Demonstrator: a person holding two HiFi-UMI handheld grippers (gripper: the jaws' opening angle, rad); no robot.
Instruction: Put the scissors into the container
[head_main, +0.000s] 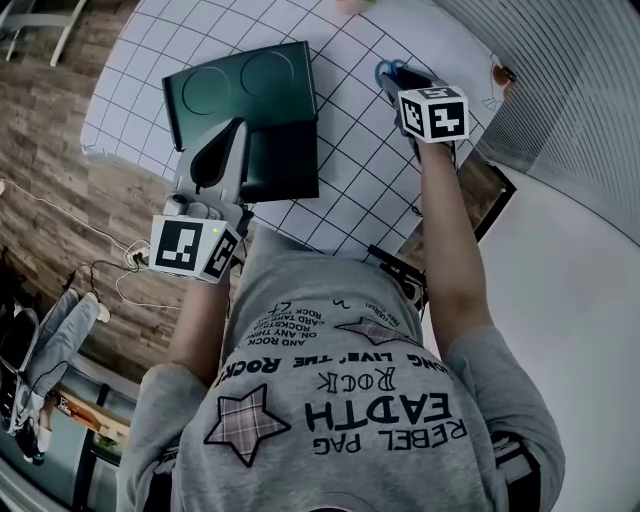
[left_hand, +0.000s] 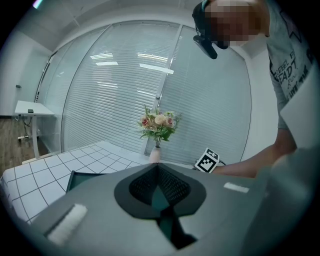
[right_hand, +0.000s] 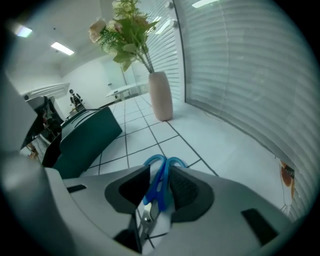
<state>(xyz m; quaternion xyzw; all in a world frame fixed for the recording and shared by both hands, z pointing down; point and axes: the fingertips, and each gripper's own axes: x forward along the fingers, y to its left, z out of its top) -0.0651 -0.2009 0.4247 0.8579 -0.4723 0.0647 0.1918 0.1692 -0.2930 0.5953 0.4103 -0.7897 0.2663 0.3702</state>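
Note:
Blue-handled scissors (head_main: 393, 72) (right_hand: 159, 172) lie on the white gridded table (head_main: 350, 180) at the far right. My right gripper (head_main: 402, 88) (right_hand: 159, 189) reaches down over them. Its jaws stand open, one on each side of the handles, with a gap at the left pad. The dark green container (head_main: 270, 90) (right_hand: 85, 140) sits at the table's left, its top showing two round shapes. My left gripper (head_main: 218, 150) (left_hand: 158, 167) rests on the container's near left part. Its pads meet at the tips, and a teal sliver of the container (left_hand: 75, 180) shows between them.
A pink vase of flowers (right_hand: 161, 97) (left_hand: 155, 154) stands at the table's far side by the window blinds. A framed object (head_main: 495, 185) lies off the table's right edge. Cables and a wooden floor (head_main: 60, 150) lie to the left.

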